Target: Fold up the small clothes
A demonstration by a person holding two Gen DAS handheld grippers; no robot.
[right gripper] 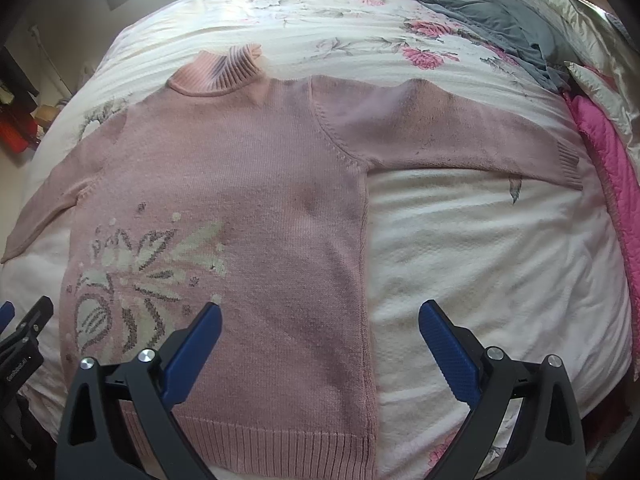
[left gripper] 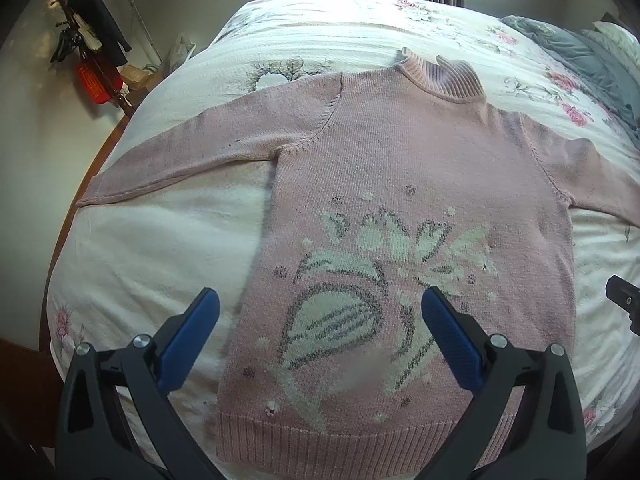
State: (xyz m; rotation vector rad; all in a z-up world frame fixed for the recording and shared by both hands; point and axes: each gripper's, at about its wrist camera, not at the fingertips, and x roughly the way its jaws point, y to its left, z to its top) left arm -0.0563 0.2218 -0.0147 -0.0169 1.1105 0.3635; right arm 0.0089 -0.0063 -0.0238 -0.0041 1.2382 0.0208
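A pink sweater (left gripper: 404, 168) is spread flat, front up, on a bed (left gripper: 152, 248) covered by a white floral quilt, with both sleeves stretched out sideways and the ribbed collar pointed away. The left gripper (left gripper: 319, 310) is held over the hem, above the white knitted motif (left gripper: 360, 280), its blue fingers wide apart and empty. The right gripper (right gripper: 320, 320) is held over the sweater's right edge, likewise spread apart and empty. Grey fabric (right gripper: 480, 12) is bunched near the pillows.

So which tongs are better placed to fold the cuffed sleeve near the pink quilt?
Right, probably. The right tongs hang open beside the sweater edge on that sleeve's side; the left tongs hover over the flower motif.
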